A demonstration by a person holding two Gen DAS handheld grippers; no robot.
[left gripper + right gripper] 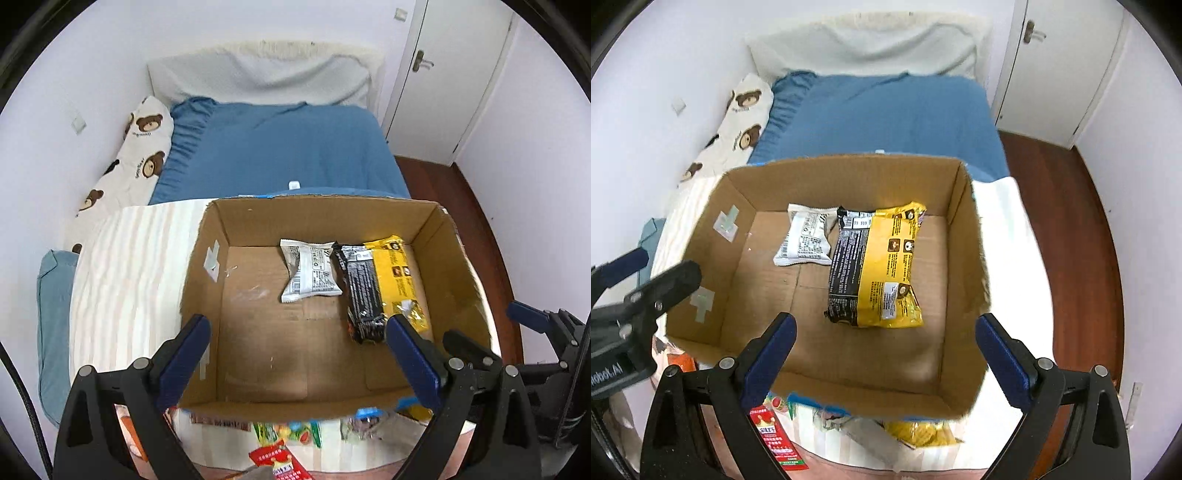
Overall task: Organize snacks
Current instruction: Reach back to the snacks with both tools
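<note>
Loose snack packets [291, 435] lay beneath your left gripper [299, 332] and right gripper [886, 332], both spread wide and holding nothing above the cardboard box [971, 258], where a white packet [805, 240] rested beside a yellow-and-black packet [882, 266] on its floor.

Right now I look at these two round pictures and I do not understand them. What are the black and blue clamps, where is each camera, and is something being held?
A person holds one two-finger gripper in each hand. Each carries a wide-angle camera that looks forward along its fingers, so the pictures curve. One picture shows the left gripper, the other the right gripper. Both are open and hold nothing. Below them a cardboard box stands on a bed. It contains a white snack packet and a yellow and black packet. More snacks lie outside, by its near wall.
</note>
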